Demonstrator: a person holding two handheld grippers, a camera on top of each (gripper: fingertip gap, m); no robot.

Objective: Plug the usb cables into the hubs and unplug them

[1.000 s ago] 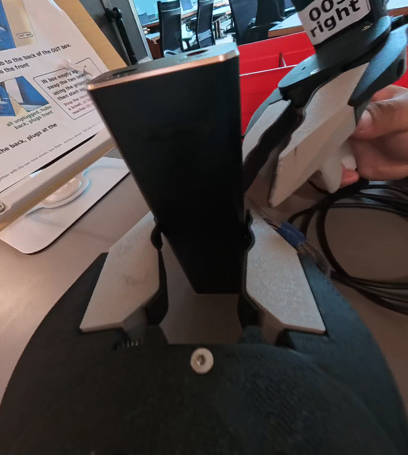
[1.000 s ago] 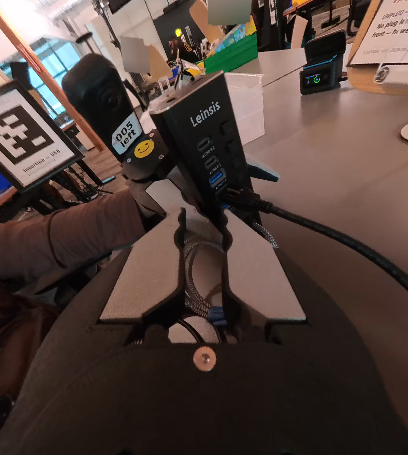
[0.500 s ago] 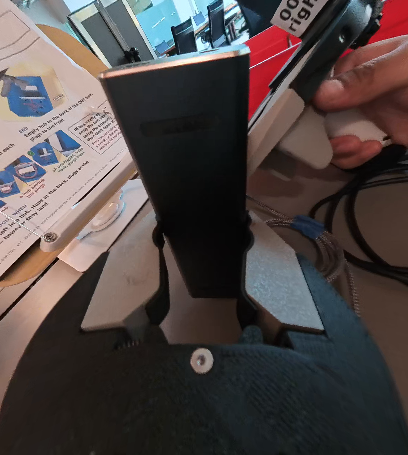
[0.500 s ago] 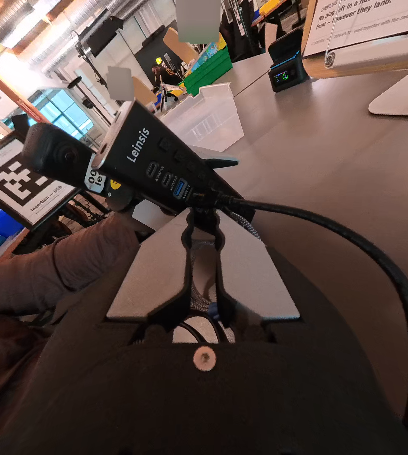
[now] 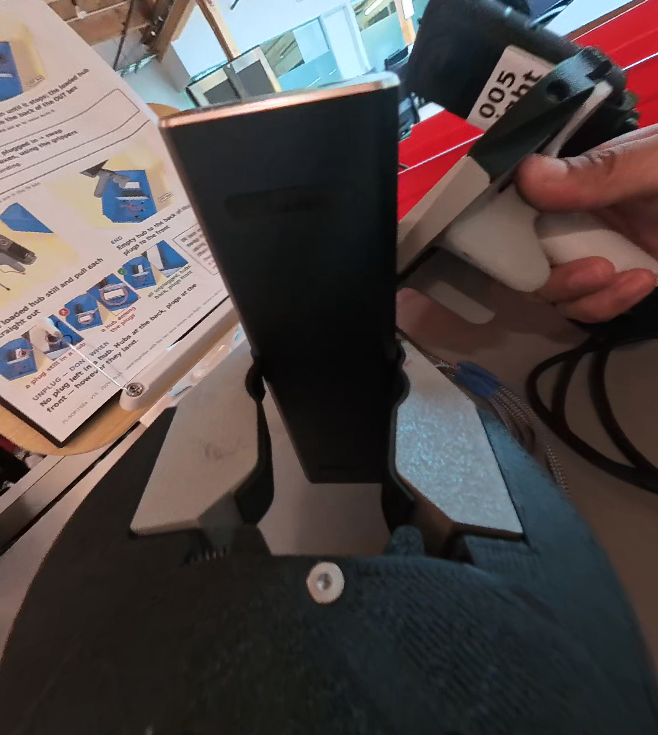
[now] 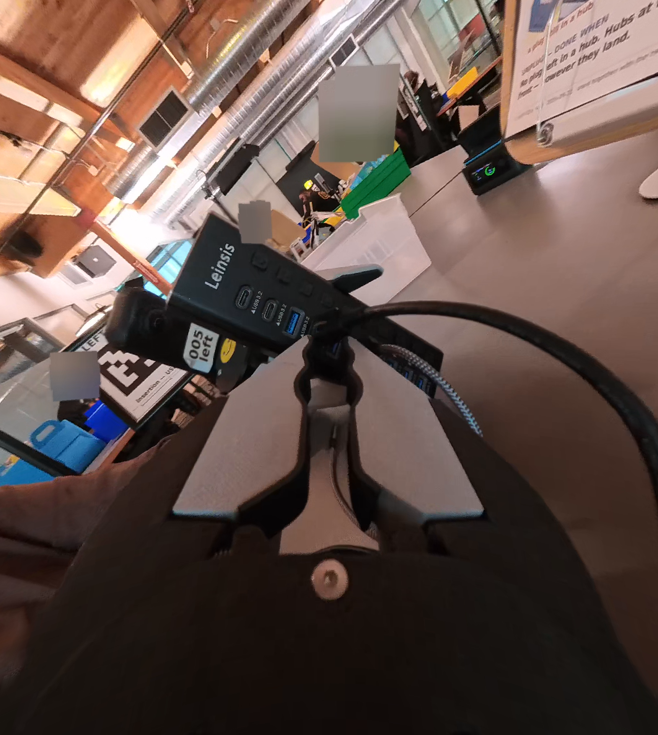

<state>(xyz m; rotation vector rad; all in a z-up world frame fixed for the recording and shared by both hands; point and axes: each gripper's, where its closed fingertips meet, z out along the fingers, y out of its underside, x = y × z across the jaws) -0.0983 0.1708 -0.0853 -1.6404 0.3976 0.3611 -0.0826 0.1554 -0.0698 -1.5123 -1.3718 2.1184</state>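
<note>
My left gripper (image 5: 325, 358) is shut on the lower part of a black USB hub (image 5: 299, 258) and holds it upright, its plain back towards that camera. The right wrist view shows the hub's port side (image 6: 240, 294), tilted to the left. My right gripper (image 6: 329, 358) is shut on the black plug (image 6: 333, 344) of a thick black cable (image 6: 558, 350), right at the hub's port row. How deep the plug sits is hidden. A braided cable (image 6: 450, 397) also leaves the hub. A hand (image 5: 617, 222) holds the right gripper behind the hub.
An instruction sheet on a white stand (image 5: 61, 238) stands at the left. Red bins (image 5: 438, 151) are behind, and black cable loops (image 5: 597, 417) lie at the right. A white bin (image 6: 379, 246) and a small black device with a screen (image 6: 486, 171) sit on the grey table (image 6: 558, 258). My two grippers' fingertips are within a few centimetres of each other.
Both grippers have tilted together. The hub now leans further left in the right wrist view. The right gripper has stayed shut on the plug and the black cable arcs higher.
</note>
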